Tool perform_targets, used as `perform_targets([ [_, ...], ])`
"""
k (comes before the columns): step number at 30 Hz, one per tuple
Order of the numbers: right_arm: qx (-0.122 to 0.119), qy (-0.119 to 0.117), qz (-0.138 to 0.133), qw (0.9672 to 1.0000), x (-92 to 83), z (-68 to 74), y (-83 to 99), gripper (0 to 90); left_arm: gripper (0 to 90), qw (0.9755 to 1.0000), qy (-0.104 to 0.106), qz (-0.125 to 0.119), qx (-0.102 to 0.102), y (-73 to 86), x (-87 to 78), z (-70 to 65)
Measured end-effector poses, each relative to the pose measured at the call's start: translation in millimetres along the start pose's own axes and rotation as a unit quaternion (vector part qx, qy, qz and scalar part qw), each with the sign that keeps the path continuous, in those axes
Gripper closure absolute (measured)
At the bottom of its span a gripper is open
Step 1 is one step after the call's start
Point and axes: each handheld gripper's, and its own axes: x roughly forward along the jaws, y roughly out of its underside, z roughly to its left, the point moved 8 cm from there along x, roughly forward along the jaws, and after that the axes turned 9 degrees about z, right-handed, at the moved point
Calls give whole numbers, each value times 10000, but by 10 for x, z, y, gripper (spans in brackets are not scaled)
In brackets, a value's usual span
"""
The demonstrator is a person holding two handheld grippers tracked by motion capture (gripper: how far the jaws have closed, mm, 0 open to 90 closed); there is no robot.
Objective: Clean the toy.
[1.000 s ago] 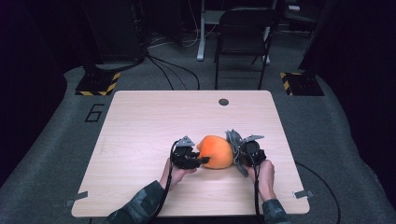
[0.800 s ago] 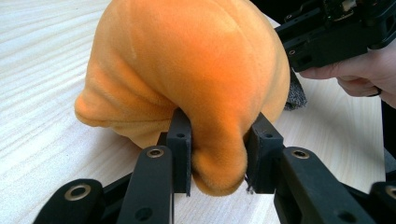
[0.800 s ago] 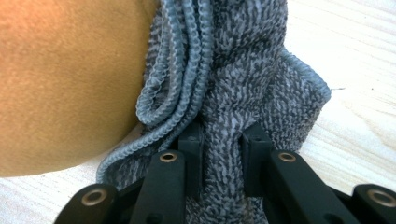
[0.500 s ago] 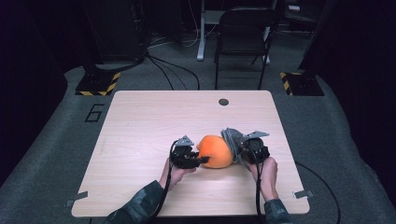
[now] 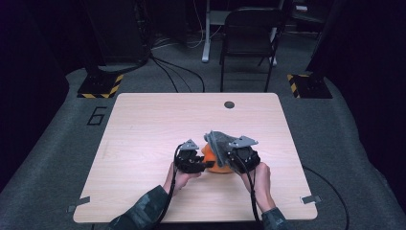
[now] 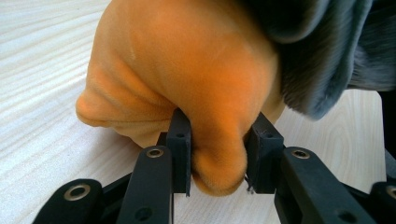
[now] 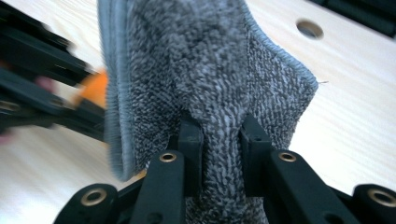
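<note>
An orange plush object (image 5: 215,162) (image 6: 187,74) lies on the wooden table (image 5: 153,124) between my two grippers. My left gripper (image 5: 201,164) (image 6: 218,156) is shut on a fold of the orange plush at its near edge. A grey fleecy cloth (image 5: 219,141) (image 7: 205,70) is draped over the orange plush's right side, and it hangs into the left gripper view as a grey cloth (image 6: 322,51) at the upper right. My right gripper (image 5: 229,154) (image 7: 219,149) is shut on a pinch of the grey cloth and holds it raised above the table.
A round cable hole (image 5: 229,104) (image 7: 309,29) sits near the table's far edge. A black chair (image 5: 249,33) stands behind the table on the grey floor. Cables trail from both grippers toward the near edge. The left half of the table is bare wood.
My right gripper has risen and shifted with the grey cloth, lifting it off the orange plush. The left gripper has stayed where it was, holding the orange plush.
</note>
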Motion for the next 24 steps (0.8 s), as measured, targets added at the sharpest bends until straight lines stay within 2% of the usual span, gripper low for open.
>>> perform_targets([
  [2, 185, 46, 125, 9997, 49, -119, 71, 745, 671, 10000, 37, 1, -34, 2, 4, -16],
  [3, 331, 105, 303, 9989, 112, -247, 158, 745, 670, 10000, 50, 16, -22, 3, 4, -16],
  [5, 490, 181, 447, 9976, 194, -346, 246, 745, 670, 10000, 37, 4, -28, 1, 5, -17],
  [8, 574, 163, 639, 9962, 296, -443, 346, 744, 669, 10000, 36, 4, -22, 2, 6, -18],
  [9, 613, 222, 719, 9953, 348, -480, 391, 744, 670, 10000, 39, 0, -26, 1, 7, -19],
  [10, 615, 273, 978, 9929, 456, -542, 490, 743, 668, 10000, 42, -4, -32, 0, 6, -17],
  [12, 622, 254, 1083, 9918, 487, -553, 524, 742, 668, 10000, 51, 6, -36, 1, 3, -14],
  [13, 667, 287, 1308, 9887, 549, -578, 596, 742, 666, 10000, 37, -9, -51, 0, 2, -12],
  [14, 619, 321, 1276, 9894, 554, -601, 592, 744, 665, 10000, 44, -8, -52, 0, 1, -10],
  [15, 728, 365, 1249, 9888, 504, -609, 569, 746, 664, 10000, 49, -10, -50, 0, -4, -2],
  [16, 720, 393, 1166, 9898, 455, -622, 534, 749, 663, 10000, 49, -10, -50, 0, -4, -2],
  [17, 718, 412, 962, 9919, 367, -633, 464, 750, 663, 10000, 47, -13, -42, 0, -5, 3],
  [18, 718, 412, 962, 9919, 367, -633, 464, 750, 663, 10000, 60, -18, -67, 1, -5, 3],
  [19, 755, 360, 717, 9939, 247, -619, 376, 751, 662, 10000, 60, -21, -73, 0, -4, 5],
  [20, 721, 243, 181, 9969, -42, -510, 172, 751, 661, 10000, 66, -14, -64, 1, -3, 1],
  [21, 643, 197, 36, 9977, -116, -463, 116, 751, 661, 10000, 66, -14, -64, 1, -3, 1],
  [22, 643, 197, 36, 9977, -116, -463, 116, 751, 661, 10000, 74, -17, -60, 1, -2, -2],
  [23, 547, 126, -112, 9984, -173, -384, 54, 751, 661, 10000, 63, -13, -20, 0, -2, 6],
  [24, 384, 81, -21, 9992, -158, -252, 20, 751, 660, 10000, 62, -10, -27, 1, -2, 7],
])
